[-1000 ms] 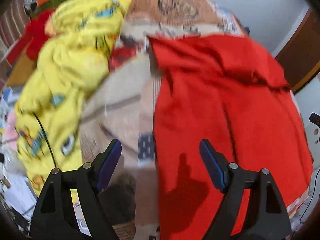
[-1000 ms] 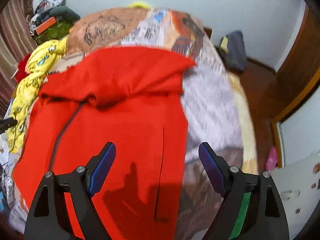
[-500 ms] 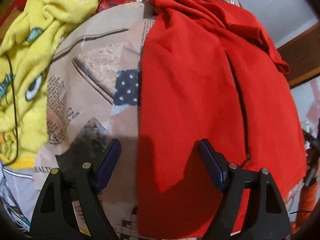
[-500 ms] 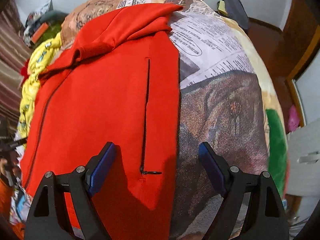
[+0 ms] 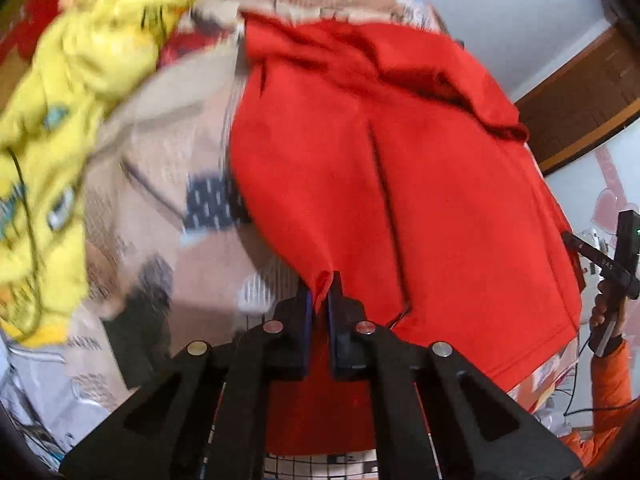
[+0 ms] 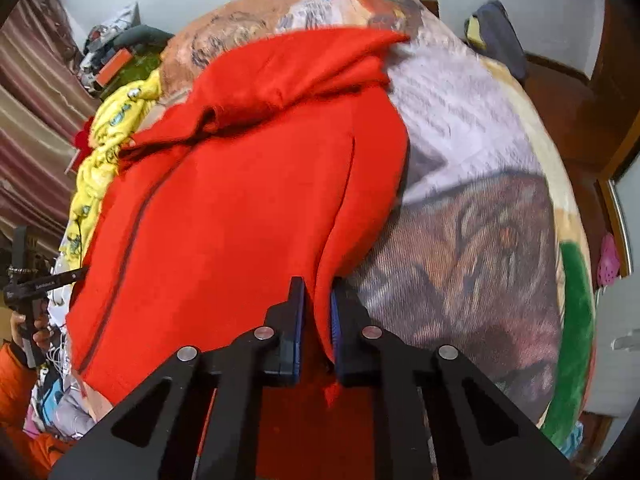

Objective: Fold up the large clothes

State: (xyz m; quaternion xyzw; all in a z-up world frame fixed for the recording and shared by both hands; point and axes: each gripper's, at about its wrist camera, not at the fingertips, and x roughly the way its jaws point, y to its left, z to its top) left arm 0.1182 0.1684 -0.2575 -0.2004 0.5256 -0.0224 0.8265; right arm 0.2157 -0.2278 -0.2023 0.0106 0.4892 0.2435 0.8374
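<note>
A red hooded jacket lies spread on a bed, hood at the far end and hem toward me. In the left wrist view my left gripper has its jaws closing, and the pads pinch the jacket's near left hem corner. The right wrist view shows the same jacket. There my right gripper has its jaws closing too, pinching the near right hem corner beside a pocket zip. Both pinched corners are pulled up into small peaks.
The bed cover is printed with newsprint and pictures. A crumpled yellow blanket lies left of the jacket. A hand in an orange sleeve holds the other gripper's handle at the right edge. A wooden door frame stands to the right.
Both grippers went from wide open above the jacket to shut on its near hem corners. The fabric at each corner has lifted slightly.
</note>
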